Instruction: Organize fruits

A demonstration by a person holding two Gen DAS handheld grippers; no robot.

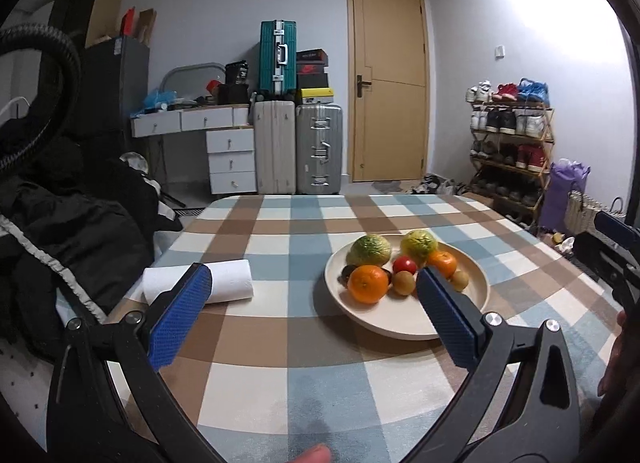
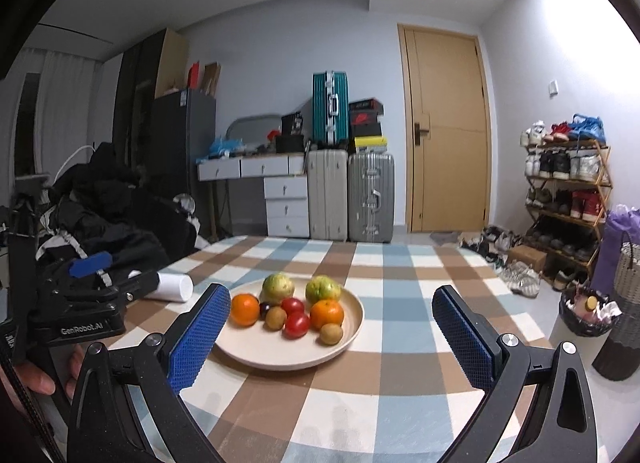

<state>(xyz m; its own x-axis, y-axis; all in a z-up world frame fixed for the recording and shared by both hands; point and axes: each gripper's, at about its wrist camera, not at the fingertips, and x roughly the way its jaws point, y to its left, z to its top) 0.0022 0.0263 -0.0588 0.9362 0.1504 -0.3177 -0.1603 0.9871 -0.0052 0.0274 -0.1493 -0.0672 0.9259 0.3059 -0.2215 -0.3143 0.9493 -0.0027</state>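
Beige and shallow, the plate [image 2: 344, 337] sits on a checked tablecloth [image 2: 400, 275] in brown, blue and white, a little left of the table's middle. All the fruit is piled on it: two green-yellow fruits [image 2: 277, 288] at the far side, an orange [image 2: 245, 309] at the left, a second orange [image 2: 327, 314] to the right, two tomatoes [image 2: 297, 324] in the middle, one kiwi [image 2: 275, 318] between the left orange and the tomatoes, another kiwi [image 2: 331, 333] nearest the front rim, and a small dark fruit [image 2: 264, 308] tucked behind the left orange.

Both tongs are spread wide and hold nothing. The right gripper [image 2: 330, 329] hangs above the near table, its left blue pad just beside the plate's left rim. The left gripper [image 1: 314, 305] hovers lower left of the plate, its right pad overlapping the plate's near side in view. A white paper roll [image 1: 224, 281] lies on its side at the table's left edge, apart from the plate.
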